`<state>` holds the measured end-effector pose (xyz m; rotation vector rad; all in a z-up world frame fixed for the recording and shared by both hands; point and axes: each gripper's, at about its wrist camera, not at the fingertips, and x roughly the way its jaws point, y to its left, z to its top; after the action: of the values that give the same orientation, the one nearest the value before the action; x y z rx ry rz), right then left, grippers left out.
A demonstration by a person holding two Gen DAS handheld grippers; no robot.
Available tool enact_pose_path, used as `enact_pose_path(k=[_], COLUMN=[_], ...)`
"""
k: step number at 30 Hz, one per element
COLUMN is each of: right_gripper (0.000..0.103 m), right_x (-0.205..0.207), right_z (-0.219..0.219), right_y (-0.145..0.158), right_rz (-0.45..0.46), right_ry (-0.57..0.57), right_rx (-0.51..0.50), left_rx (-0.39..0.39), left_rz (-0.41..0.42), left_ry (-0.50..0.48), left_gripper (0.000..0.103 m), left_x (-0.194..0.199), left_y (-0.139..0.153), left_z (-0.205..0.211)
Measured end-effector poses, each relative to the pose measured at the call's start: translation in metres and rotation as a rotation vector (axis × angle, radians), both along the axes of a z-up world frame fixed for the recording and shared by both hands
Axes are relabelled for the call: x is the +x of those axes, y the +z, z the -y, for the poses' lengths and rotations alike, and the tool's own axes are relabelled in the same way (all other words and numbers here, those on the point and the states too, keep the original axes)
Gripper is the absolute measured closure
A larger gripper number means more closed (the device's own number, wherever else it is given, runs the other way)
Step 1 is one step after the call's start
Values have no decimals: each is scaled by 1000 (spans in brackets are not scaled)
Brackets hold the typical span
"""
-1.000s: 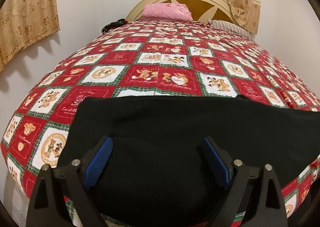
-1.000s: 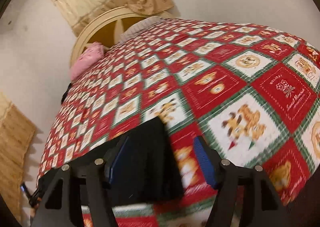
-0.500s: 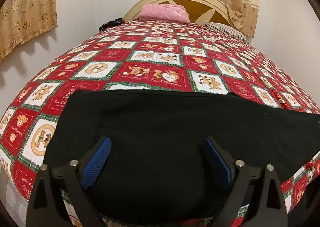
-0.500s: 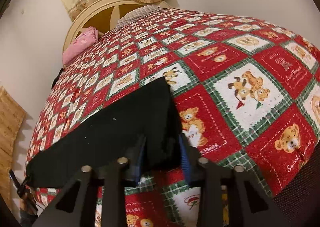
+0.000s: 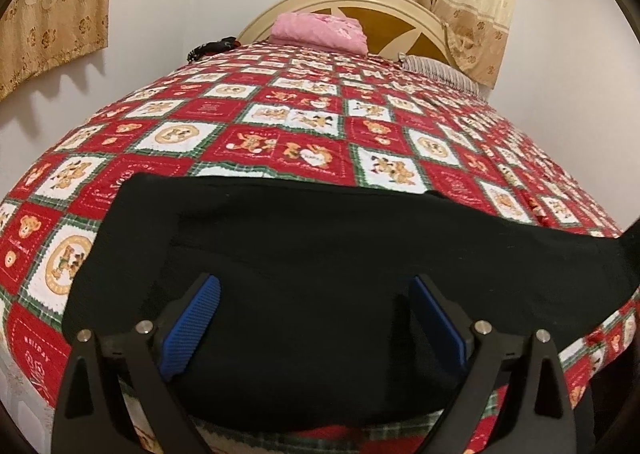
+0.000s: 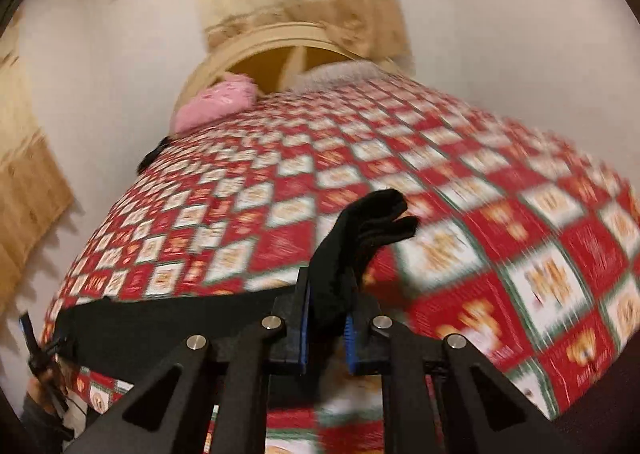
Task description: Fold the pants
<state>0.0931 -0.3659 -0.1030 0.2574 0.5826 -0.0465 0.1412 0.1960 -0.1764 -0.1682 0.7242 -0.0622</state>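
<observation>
Black pants point(image 5: 320, 238) lie flat across the near end of the bed. My left gripper point(image 5: 312, 286) hovers open just over their near part; its blue pads point(image 5: 192, 326) stand wide apart and hold nothing. In the right wrist view, my right gripper point(image 6: 326, 306) has its jaws closing, with the pads pressing on one end of the pants point(image 6: 372, 214). That end is bunched and lifted off the quilt, poking up beyond the fingertips. The rest of the pants point(image 6: 160, 318) still lies flat to the left.
The bed carries a red, white and green teddy-bear quilt point(image 5: 300, 126). A pink pillow point(image 5: 320, 30) and a striped pillow point(image 5: 440, 70) lie against the round headboard point(image 5: 400, 10). A small black object point(image 5: 212, 48) sits at the far left edge. Curtains point(image 5: 52, 14) hang on the walls.
My right gripper closed on the right end of the pants, then rose and swung left with it, lifting the fabric off the quilt. The left gripper stayed open over the pants.
</observation>
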Motion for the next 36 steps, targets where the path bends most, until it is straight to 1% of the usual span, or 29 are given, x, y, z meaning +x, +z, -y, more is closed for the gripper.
enact_pose_path(k=[2, 3, 6, 9, 11, 15, 19, 21, 24, 26, 28, 30, 31, 32, 33, 35, 36], right_gripper=[89, 89, 90, 90, 90, 90, 90, 90, 89, 89, 84, 54, 52, 52, 52, 52, 52], right_x=[7, 14, 29, 47, 57, 78, 90, 90, 92, 94, 95, 89, 84, 79, 70, 59, 54], right_z=[-24, -43, -87, -132, -158, -213, -259, -273, -288, -289, -289, -284, -280, -276, -266, -254, -243], right_y=[10, 15, 21, 19, 12, -16, -58, -77, -101, -111, -120, -120, -118, -116, -113, -110, -110], right_rz=[17, 25, 35, 33, 24, -21, -100, -129, -165, -175, -192, -207, -217, -212, -191, -173, -164], right_ry=[53, 93, 192, 287, 341, 446, 531, 556, 581, 585, 621, 655, 693, 705, 709, 708, 700], right_rx=[-27, -49, -82, -92, -96, -113, -138, -156, -181, -191, -168, -144, -117, -104, -99, -104, -90], left_rx=[-18, -26, -41, -40, -42, -53, -49, -47, -51, -60, -85, -105, -119, -141, -159, -196, -211], left_rz=[3, 5, 9, 15, 19, 17, 9, 5, 2, -2, -6, -9, -9, -15, -21, -37, -47], left_ry=[-10, -16, -46, -76, -90, -117, -146, -162, -190, -215, -249, -281, -299, -316, -331, -365, -374], left_gripper=[5, 5, 5, 5, 5, 5, 5, 5, 5, 5, 5, 5, 5, 5, 5, 5, 5], left_x=[-2, -3, -7, -11, -13, -16, -17, -15, -12, -9, -5, -1, 1, 5, 8, 16, 20], left_y=[1, 2, 5, 8, 10, 13, 14, 15, 16, 17, 19, 20, 21, 21, 21, 20, 19], left_z=[1, 3, 6, 12, 16, 22, 31, 38, 49, 60, 71, 85, 91, 98, 105, 119, 125])
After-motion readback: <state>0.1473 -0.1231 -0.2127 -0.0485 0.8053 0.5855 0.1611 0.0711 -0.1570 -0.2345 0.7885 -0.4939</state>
